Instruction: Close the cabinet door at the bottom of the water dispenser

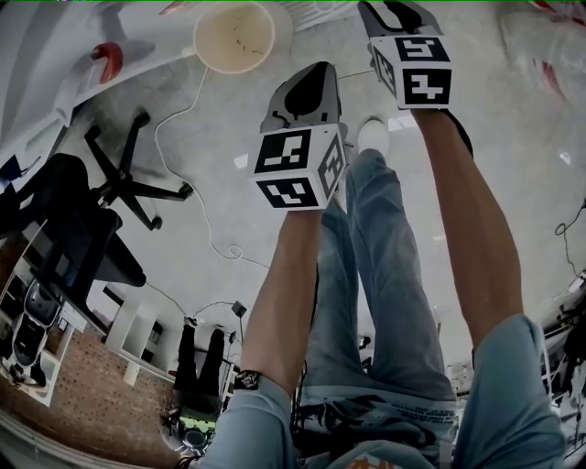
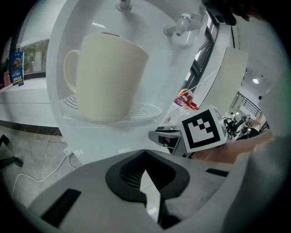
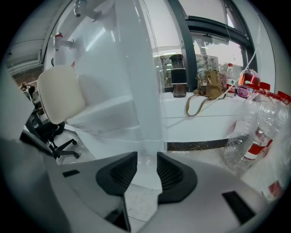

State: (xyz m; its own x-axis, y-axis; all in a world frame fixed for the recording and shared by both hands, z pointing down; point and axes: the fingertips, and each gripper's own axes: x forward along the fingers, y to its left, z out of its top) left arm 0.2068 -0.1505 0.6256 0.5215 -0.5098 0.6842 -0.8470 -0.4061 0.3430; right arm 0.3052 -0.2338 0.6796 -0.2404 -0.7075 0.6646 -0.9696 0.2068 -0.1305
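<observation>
The white water dispenser [image 2: 102, 141] fills the left gripper view, with a cream mug [image 2: 107, 77] on its drip tray [image 2: 148, 109]. My left gripper [image 2: 144, 152] is shut and empty, a little short of the dispenser's front below the tray. My right gripper [image 3: 146, 155] has its jaws apart, and the dispenser's white upright edge [image 3: 146, 136] shows in the gap; I cannot tell whether the pads touch it. In the head view both grippers, left [image 1: 307, 96] and right [image 1: 396, 16], reach forward beside the mug [image 1: 234, 35]. The bottom cabinet door is not clearly visible.
The person's jeans-clad legs [image 1: 385, 275] stand below the grippers. A black office chair [image 1: 110, 188] and a white cable [image 1: 197, 183] are on the floor at left. Empty plastic bottles [image 3: 254, 136] lie at right, and a dark tumbler [image 3: 178, 77] and tan bag [image 3: 210, 84] sit on the sill.
</observation>
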